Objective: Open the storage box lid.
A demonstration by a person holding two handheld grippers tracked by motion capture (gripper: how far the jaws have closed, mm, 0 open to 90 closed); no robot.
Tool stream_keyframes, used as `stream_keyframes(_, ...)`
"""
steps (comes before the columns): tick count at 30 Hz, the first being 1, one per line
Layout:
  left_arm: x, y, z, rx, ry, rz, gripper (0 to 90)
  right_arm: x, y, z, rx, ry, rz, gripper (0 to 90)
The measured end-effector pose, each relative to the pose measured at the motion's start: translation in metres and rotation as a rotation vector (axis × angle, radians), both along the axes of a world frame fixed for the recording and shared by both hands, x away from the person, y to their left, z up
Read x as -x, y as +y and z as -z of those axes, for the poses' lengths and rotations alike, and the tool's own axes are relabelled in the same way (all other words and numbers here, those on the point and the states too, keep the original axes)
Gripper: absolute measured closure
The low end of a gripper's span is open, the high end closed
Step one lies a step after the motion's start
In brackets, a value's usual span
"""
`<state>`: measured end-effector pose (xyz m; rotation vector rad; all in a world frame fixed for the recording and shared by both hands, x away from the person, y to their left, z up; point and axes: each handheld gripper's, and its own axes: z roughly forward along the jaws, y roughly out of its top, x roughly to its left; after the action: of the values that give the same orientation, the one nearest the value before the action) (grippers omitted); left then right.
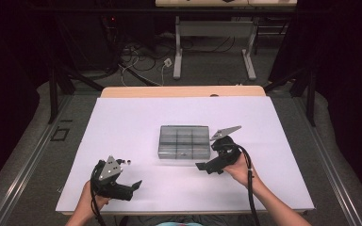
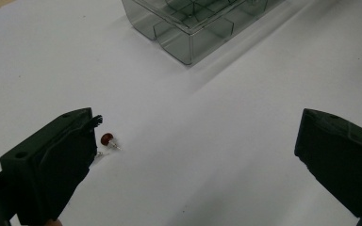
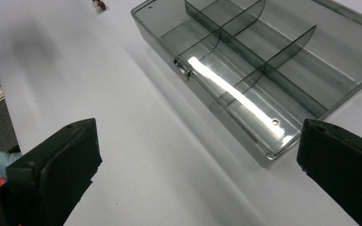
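Observation:
A clear grey compartment box (image 1: 184, 141) lies flat at the middle of the white table top (image 1: 136, 117). Its dividers and a small front latch show in the right gripper view (image 3: 264, 61). My right gripper (image 1: 205, 168) sits just right of the box's near corner, pointing left, its jaws wide open (image 3: 198, 136) with nothing between them. My left gripper (image 1: 133, 188) rests near the front left edge, also open and empty (image 2: 198, 127). A tiny red-headed part (image 2: 107, 139) lies on the table beside its left jaw. The box's corner (image 2: 193, 23) lies farther ahead.
Small loose parts (image 1: 127, 162) lie left of the box, one of them at the top of the right gripper view (image 3: 99, 4). Beyond the table's wooden back edge (image 1: 184, 91) are floor cables and a bench's legs (image 1: 178, 56). Dark frame posts stand at both sides.

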<state>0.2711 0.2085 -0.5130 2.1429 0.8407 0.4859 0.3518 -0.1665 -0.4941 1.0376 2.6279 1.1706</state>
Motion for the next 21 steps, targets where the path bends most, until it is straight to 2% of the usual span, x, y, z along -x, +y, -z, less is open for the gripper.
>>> stream_keyframes(2, 0.000, 0.000, -0.001, 0.002, 0.009, 0.003, 0.0, 0.003, 0.002, 0.001, -0.002, -0.001, -0.002, 0.0)
stream_keyframes(6, 0.000, -0.002, 0.000, -0.001, 0.000, 0.002, 0.0, 0.006, 0.005, 0.001, 0.003, 0.005, -0.003, 0.1)
stream_keyframes(8, -0.001, -0.001, -0.001, -0.006, 0.016, 0.009, 0.0, 0.007, 0.007, 0.001, -0.001, -0.004, 0.000, 1.2)
stream_keyframes(9, -0.001, -0.002, 0.000, 0.002, 0.004, 0.000, 0.0, 0.007, 0.008, 0.001, -0.007, -0.005, 0.002, 2.3)
stream_keyframes(13, -0.001, -0.001, 0.000, -0.007, 0.015, 0.009, 0.0, 0.008, 0.015, 0.004, -0.002, -0.010, -0.012, 13.7)
stream_keyframes(17, -0.001, -0.002, 0.001, -0.008, 0.010, 0.006, 0.0, 0.008, 0.022, 0.008, 0.018, 0.000, -0.034, 20.3)
stream_keyframes(21, -0.001, -0.002, 0.000, -0.007, 0.016, 0.007, 0.0, 0.008, 0.029, 0.013, 0.017, -0.035, -0.020, 30.8)
